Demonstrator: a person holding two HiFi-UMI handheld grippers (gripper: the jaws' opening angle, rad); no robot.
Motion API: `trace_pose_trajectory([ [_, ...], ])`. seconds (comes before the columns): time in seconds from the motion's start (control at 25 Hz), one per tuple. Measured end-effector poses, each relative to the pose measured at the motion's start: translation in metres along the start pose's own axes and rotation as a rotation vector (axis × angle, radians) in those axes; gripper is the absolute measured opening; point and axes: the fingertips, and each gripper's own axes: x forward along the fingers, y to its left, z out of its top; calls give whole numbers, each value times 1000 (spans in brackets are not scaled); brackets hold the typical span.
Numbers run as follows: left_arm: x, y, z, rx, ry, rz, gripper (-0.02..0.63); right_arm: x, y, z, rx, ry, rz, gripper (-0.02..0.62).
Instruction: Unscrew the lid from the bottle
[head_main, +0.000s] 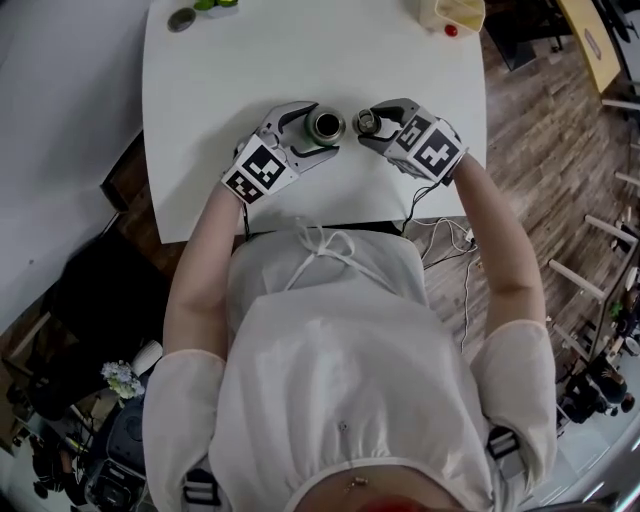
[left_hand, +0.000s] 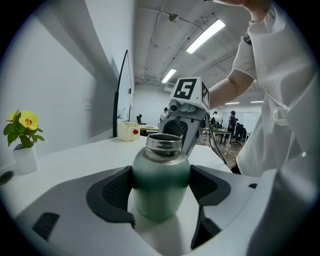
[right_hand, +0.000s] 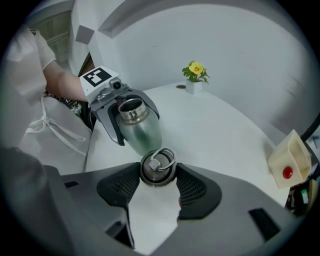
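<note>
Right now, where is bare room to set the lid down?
Bare table runs from the bottle to the far edge, between flower pot and cream box. Crowded only near the front edge: left tongs, right tongs holding lid.

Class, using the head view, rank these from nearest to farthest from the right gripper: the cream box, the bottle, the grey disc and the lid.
1. Lid: gripped between the right gripper's jaws.
2. Bottle: just to its left, held by the left gripper.
3. Cream box: far edge of the table, right side.
4. Grey disc: far left corner.
</note>
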Motion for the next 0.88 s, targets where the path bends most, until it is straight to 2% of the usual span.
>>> trace_pose_trajectory([
  [0.28, 0, 4, 2, -5, -5, 9, 370, 22, -1, -20, 89, 4, 17, 239],
  [0.72, 1, 2, 0, -36, -27, 25, 370, 33, 2, -30, 151, -5, 38, 244],
  [0.88, -2, 1, -1, -95, -31, 49, 370, 27, -6, -22, 219, -99, -19, 291],
])
